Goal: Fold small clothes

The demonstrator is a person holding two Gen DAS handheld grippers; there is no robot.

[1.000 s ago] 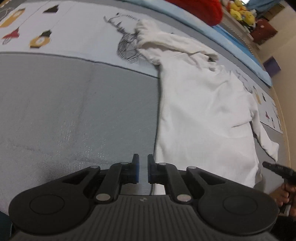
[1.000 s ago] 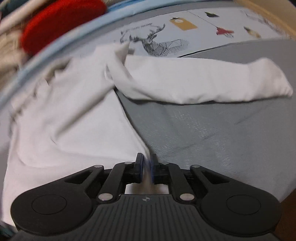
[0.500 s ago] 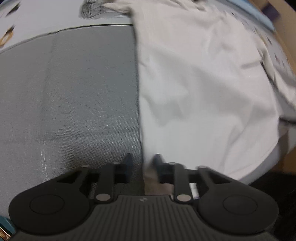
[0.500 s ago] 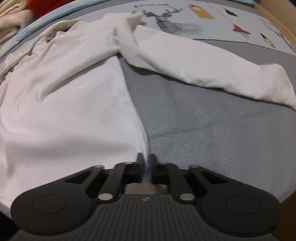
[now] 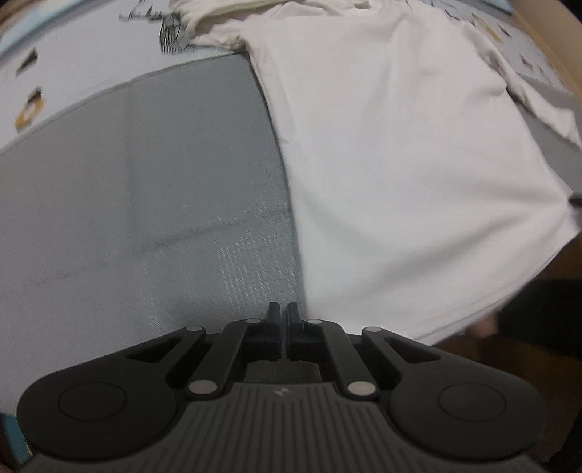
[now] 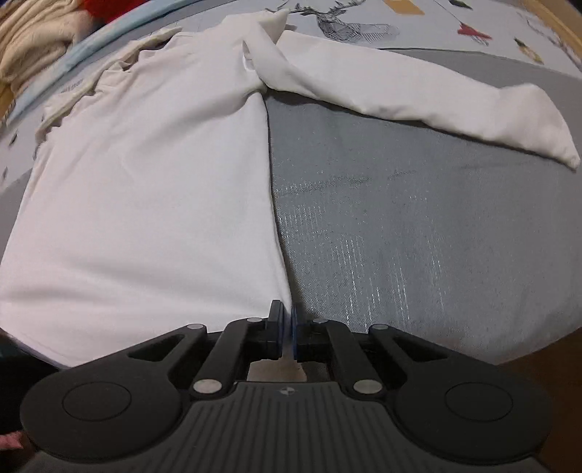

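Honestly, with the left claw [image 5: 283, 320] and right claw [image 6: 286, 320] each clenched on a bottom corner of the white shirt [image 6: 145, 174] spread flat on the grey mat [image 6: 418, 225], I'd lift both evenly so the hem stays taut.

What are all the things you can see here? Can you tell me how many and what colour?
white shirt: one, white, spread flat on the grey mat, one long sleeve stretched out sideways.
grey mat: one, grey, under the shirt.
printed sheet: one, pale with a black deer drawing and small coloured pictures, at the far edge of the mat.
cream cloth pile: one, cream, far left corner in the right wrist view.
red item: one, red, behind the cream pile; only a sliver shows.
left claw: one, black, shut at the shirt's bottom corner; whether it pinches cloth is hard to tell.
right claw: one, black with blue pads, shut on the shirt's other bottom corner.
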